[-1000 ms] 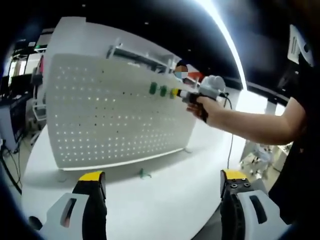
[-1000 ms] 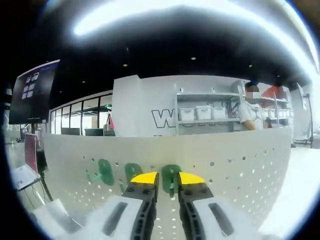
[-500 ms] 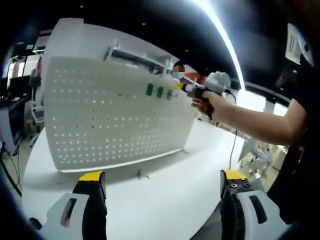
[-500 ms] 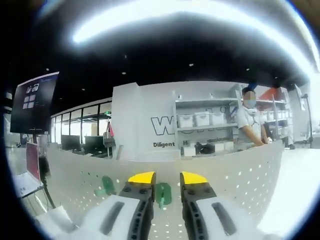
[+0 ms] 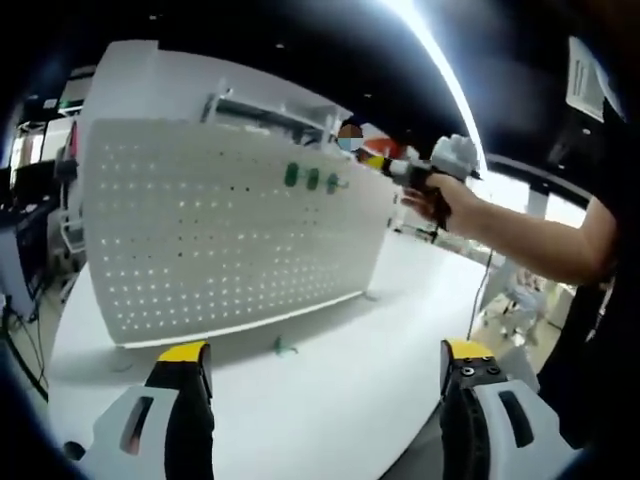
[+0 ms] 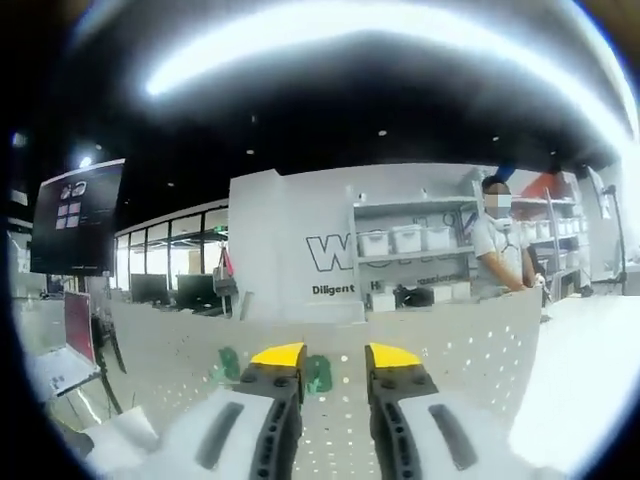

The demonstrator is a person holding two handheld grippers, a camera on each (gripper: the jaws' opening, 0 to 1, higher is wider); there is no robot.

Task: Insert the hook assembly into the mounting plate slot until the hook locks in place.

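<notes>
The white pegboard mounting plate (image 5: pixel 220 240) stands upright on the table. Three green hooks (image 5: pixel 312 180) sit in a row near its upper right. Another green hook (image 5: pixel 285 347) lies on the table in front of the board. My left gripper (image 5: pixel 325 352) is low and near the table's front, open wide and empty. A hand holds my right gripper (image 5: pixel 378 163) just off the board's top right corner. In the right gripper view, that gripper (image 6: pixel 335 355) is open with nothing between its fingers. Behind it are the pegboard (image 6: pixel 480 340) and a green hook (image 6: pixel 318 373).
The round white table (image 5: pixel 330 410) carries the board. A person's arm (image 5: pixel 520 245) reaches in from the right. Beyond the board are shelves (image 6: pixel 410 240) with bins, a standing person (image 6: pixel 495 245) and a dark monitor (image 6: pixel 75 215) at left.
My right gripper's jaws have spread and it has drawn up and back from the board, leaving the green hook on it. The left gripper has stayed put.
</notes>
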